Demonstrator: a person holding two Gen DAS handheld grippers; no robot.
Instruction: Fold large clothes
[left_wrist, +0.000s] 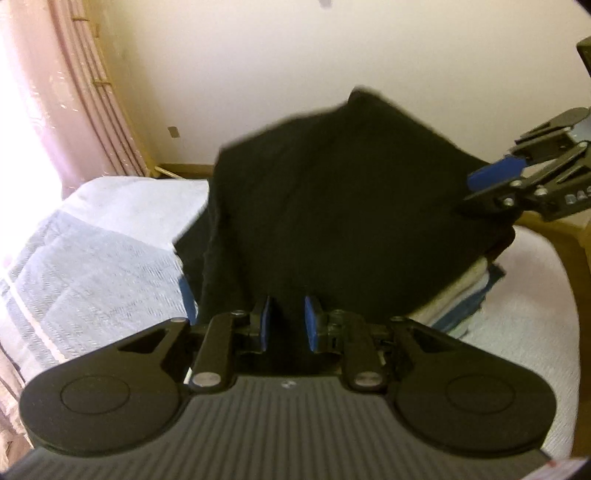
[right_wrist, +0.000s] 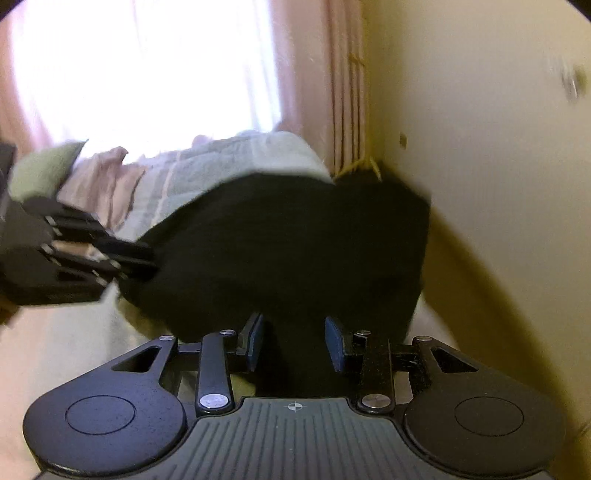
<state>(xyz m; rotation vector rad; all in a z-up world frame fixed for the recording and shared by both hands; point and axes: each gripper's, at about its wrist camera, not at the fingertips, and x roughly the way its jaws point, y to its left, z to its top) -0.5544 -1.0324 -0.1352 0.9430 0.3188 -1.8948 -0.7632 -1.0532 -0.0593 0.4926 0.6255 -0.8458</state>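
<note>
A large black garment (left_wrist: 332, 206) hangs lifted and blurred in front of the wall in the left wrist view. Its near edge runs between the blue pads of my left gripper (left_wrist: 287, 314), which is shut on it. My right gripper (left_wrist: 476, 188) pinches the garment's right edge. In the right wrist view the same black garment (right_wrist: 295, 251) fills the middle, and a fold of it passes between the fingers of my right gripper (right_wrist: 293, 332). My left gripper (right_wrist: 144, 258) holds the cloth's left edge there.
A bed with a pale blue quilt (left_wrist: 92, 258) lies below. A stack of folded clothes (left_wrist: 465, 295) sits on the bed under the garment's right side. Pink curtains (left_wrist: 74, 92) and a bright window (right_wrist: 147, 74) stand behind; a green pillow (right_wrist: 44, 166) lies far left.
</note>
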